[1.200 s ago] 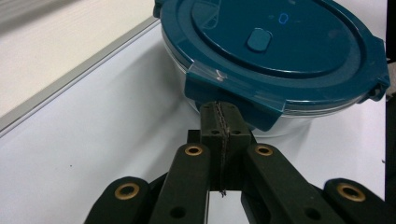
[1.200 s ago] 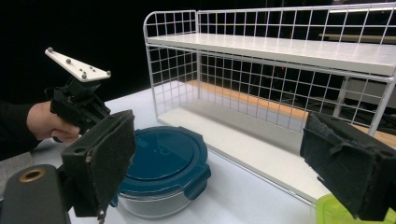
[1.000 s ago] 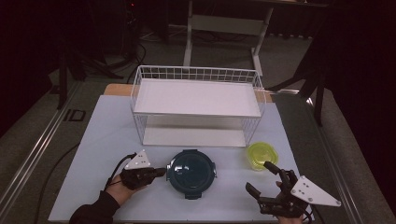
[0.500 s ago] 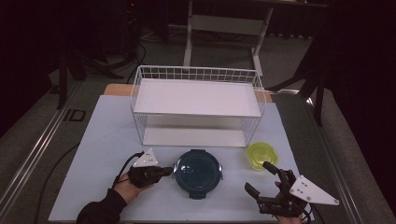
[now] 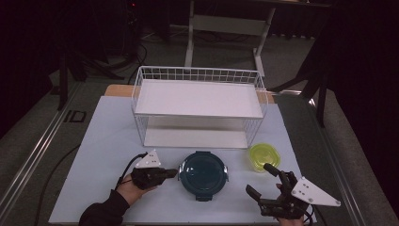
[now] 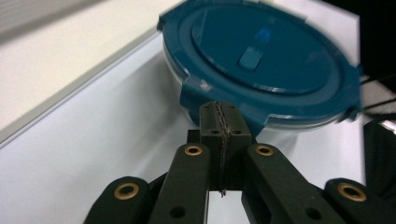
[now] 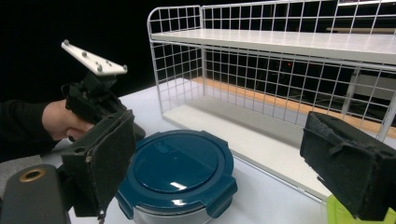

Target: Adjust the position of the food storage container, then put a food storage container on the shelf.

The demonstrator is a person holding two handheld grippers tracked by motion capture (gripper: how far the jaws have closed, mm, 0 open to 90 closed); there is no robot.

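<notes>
Here the closed left hand-held gripper [image 5: 172,173] nears an unlabelled teal container [image 5: 203,173]; the right hand-held gripper [image 5: 262,180] gapes empty.

A round container [image 5: 203,173] with a dark teal snap-on lid [image 6: 261,60] and a clear body stands upright on the white desk [image 5: 103,141]; the lid is on, flat, its four clip tabs down; it sits near the front edge, just before the wire shelf rack [image 5: 197,101].
</notes>
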